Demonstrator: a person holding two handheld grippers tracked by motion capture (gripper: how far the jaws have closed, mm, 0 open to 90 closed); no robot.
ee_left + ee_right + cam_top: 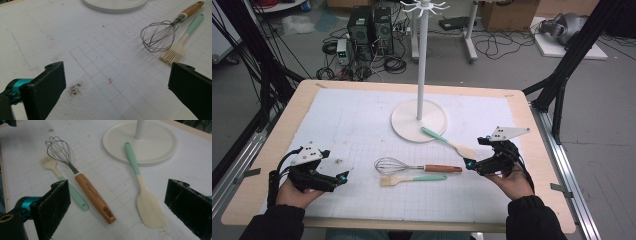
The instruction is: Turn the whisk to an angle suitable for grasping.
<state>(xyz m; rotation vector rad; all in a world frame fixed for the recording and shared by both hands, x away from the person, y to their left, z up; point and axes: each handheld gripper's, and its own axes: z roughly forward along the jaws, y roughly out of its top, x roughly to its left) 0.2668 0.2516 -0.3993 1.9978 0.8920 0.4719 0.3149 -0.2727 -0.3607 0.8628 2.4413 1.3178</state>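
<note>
High view shows a wooden table (pixel 267 165) under a white gridded mat (pixel 362 125), cables and boxes behind. Both the left gripper (pixel 343 176) and the right gripper (pixel 470 164) are spread wide, holding nothing. Just beside the right one lies the spatula (pixel 451 143), handle slanting onto the stand base (pixel 404 120), blade toward the gripper.

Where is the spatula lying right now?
In the high view the spatula lies right of centre, its green handle end resting on the stand's round base, blade just ahead of the right gripper.
</note>
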